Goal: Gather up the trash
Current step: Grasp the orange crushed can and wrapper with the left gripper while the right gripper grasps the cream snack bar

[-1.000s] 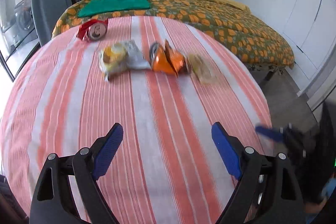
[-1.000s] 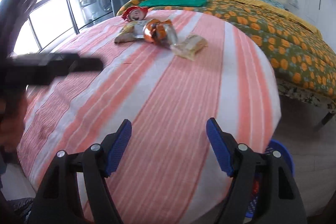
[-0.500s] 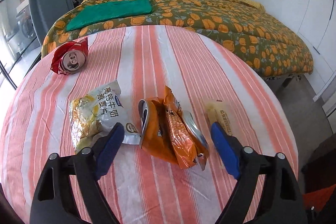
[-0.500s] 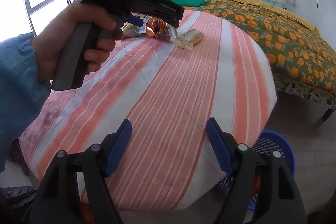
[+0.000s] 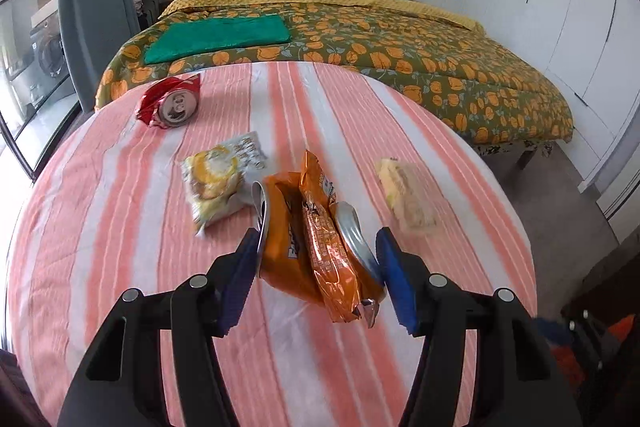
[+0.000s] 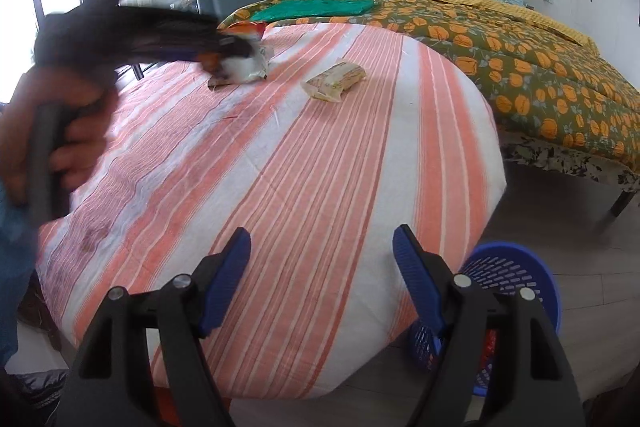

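Note:
My left gripper (image 5: 316, 259) has its blue pads against both ends of a crushed orange can (image 5: 304, 235) with foil wrapping, and the jaws are still closing on it. In the right wrist view the left gripper (image 6: 216, 55) is blurred, held by a hand, with the orange can at its tip. On the striped table (image 5: 120, 227) lie a crushed red can (image 5: 170, 103), a yellow-white wrapper (image 5: 216, 183) and a pale yellow snack packet (image 5: 404, 195). My right gripper (image 6: 322, 267) hangs open over the table's near edge, holding nothing.
A blue plastic basket (image 6: 512, 267) stands on the floor beside the table, below my right gripper. A bed with an orange-patterned cover (image 5: 400, 59) runs behind the table, with a folded green cloth (image 5: 220, 35) on it. White cupboards line the right wall.
My left gripper went forward to the trash, narrowed its jaws around the orange can and drew back with it. The right gripper stayed open and almost still.

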`<state>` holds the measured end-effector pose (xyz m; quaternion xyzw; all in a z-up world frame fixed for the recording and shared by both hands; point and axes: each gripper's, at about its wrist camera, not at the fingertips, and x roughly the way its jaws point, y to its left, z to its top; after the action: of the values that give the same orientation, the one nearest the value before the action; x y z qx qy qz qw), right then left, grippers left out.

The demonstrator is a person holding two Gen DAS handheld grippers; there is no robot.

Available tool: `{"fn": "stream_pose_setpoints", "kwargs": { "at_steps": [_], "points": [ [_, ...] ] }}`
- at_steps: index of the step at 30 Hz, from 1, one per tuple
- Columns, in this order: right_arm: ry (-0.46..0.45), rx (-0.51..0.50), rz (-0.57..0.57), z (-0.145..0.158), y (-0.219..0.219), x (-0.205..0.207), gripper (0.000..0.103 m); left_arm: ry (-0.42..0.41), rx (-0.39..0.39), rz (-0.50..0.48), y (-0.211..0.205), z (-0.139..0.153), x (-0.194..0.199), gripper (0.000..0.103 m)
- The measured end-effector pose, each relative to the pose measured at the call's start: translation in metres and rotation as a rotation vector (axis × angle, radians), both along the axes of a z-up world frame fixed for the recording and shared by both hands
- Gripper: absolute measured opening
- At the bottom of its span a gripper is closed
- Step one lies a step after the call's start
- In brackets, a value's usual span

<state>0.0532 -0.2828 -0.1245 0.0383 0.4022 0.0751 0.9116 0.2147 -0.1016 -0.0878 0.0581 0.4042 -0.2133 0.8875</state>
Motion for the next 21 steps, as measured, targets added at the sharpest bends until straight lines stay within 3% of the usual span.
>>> {"fn": "stream_pose_setpoints", "kwargs": {
  "at_steps": [6,12,17,21],
  "points": [
    [0.022,0.015,-0.001,0.001,-0.002,0.020,0.072,0.028,0.063,0.036,0.052,-0.018,-0.041,0.060],
    [0.066,0.018,-0.004,0.001,-0.004,0.052,0.072,0.055,0.034,0.077,0.073,-0.036,-0.047,0.064],
    [0.119,0.020,-0.032,0.008,-0.011,0.092,0.074,0.066,0.009,0.093,0.077,-0.043,-0.046,0.077],
    [0.135,0.095,-0.078,0.022,-0.016,0.134,0.077,0.067,-0.002,0.096,0.078,-0.043,-0.045,0.080]
  ]
}}
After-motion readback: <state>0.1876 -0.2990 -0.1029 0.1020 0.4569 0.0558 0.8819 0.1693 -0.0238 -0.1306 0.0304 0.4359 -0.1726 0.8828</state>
